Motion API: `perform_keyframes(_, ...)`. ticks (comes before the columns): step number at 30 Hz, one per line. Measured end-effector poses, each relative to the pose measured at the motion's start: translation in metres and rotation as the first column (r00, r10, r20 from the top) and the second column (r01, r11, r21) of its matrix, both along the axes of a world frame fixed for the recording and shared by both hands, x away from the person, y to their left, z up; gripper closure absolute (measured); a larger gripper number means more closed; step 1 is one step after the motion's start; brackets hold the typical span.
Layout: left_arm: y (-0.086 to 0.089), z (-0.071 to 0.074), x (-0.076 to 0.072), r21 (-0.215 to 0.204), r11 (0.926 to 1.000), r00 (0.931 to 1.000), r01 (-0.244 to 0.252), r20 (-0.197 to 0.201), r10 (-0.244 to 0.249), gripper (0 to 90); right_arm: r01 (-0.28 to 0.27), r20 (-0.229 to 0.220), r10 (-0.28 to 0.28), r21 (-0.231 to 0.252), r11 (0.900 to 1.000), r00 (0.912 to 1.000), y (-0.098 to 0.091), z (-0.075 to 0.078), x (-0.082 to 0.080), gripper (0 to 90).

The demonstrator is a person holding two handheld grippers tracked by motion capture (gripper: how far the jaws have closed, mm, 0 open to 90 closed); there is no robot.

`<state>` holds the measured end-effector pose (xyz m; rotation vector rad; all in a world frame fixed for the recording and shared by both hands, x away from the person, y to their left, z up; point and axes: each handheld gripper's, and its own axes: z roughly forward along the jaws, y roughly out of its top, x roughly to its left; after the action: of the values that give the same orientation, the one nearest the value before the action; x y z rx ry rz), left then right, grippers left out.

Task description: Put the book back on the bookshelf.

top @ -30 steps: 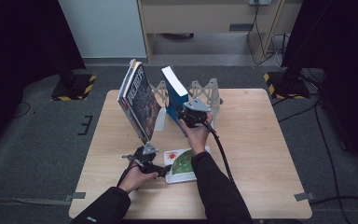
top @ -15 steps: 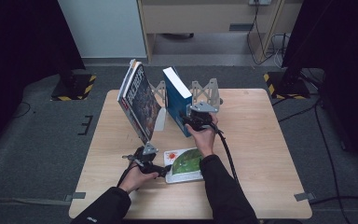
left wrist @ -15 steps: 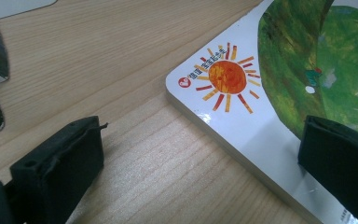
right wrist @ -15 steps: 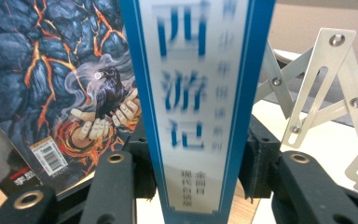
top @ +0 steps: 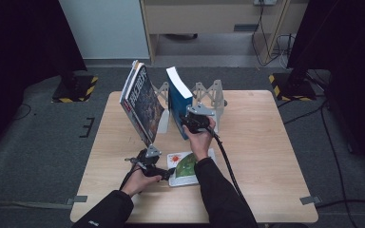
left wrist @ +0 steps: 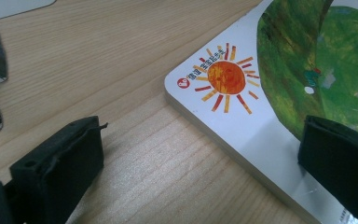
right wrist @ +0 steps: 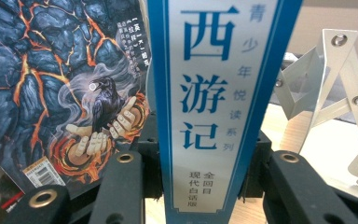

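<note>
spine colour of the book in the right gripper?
Blue edges with a white centre panel and blue characters on the book's spine; clearest in the right gripper view.

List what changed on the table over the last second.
The blue-spined book, clamped by the right gripper, swung from tilted to upright beside the metal rack; its jaws have just been closing. The left gripper, the flat picture book and the leaning lava-cover book stayed put.
</note>
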<state>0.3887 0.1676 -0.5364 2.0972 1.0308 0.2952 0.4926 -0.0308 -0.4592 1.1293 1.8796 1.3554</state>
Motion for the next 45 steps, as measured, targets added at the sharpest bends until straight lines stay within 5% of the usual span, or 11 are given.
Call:
perform_keyframes(6,0.000,0.000,0.000,0.000,1.0000,1.0000,0.000,0.000,0.000,0.0,0.019,-0.007,-0.019,0.003,0.9998,0.9998,0.007,0.001,-0.002,60.4)
perform_keyframes(11,0.000,0.000,0.000,0.000,1.0000,1.0000,0.000,0.000,0.000,0.0,-0.049,-0.017,0.050,0.044,0.9978,0.9986,0.001,-0.001,0.000,52.9)
perform_keyframes(19,0.000,0.000,0.000,0.000,1.0000,1.0000,0.000,0.000,0.000,0.0,-0.122,-0.017,0.122,0.016,0.9924,0.9923,-0.013,-0.011,-0.007,54.7)
perform_keyframes(23,0.000,0.000,0.000,0.000,1.0000,1.0000,0.000,0.000,0.000,0.0,-0.106,-0.019,0.106,-0.017,0.9942,0.9942,-0.008,-0.008,-0.009,58.6)
perform_keyframes(34,0.000,0.000,0.000,-0.001,1.0000,1.0000,-0.001,-0.001,0.001,0.0,-0.089,-0.037,0.089,0.006,0.9960,0.9953,0.009,-0.007,-0.011,56.7)
perform_keyframes(45,0.000,0.000,0.000,0.000,1.0000,1.0000,-0.001,-0.001,0.001,0.0,-0.176,-0.074,0.174,-0.023,0.9842,0.9820,-0.001,-0.020,-0.009,54.0)
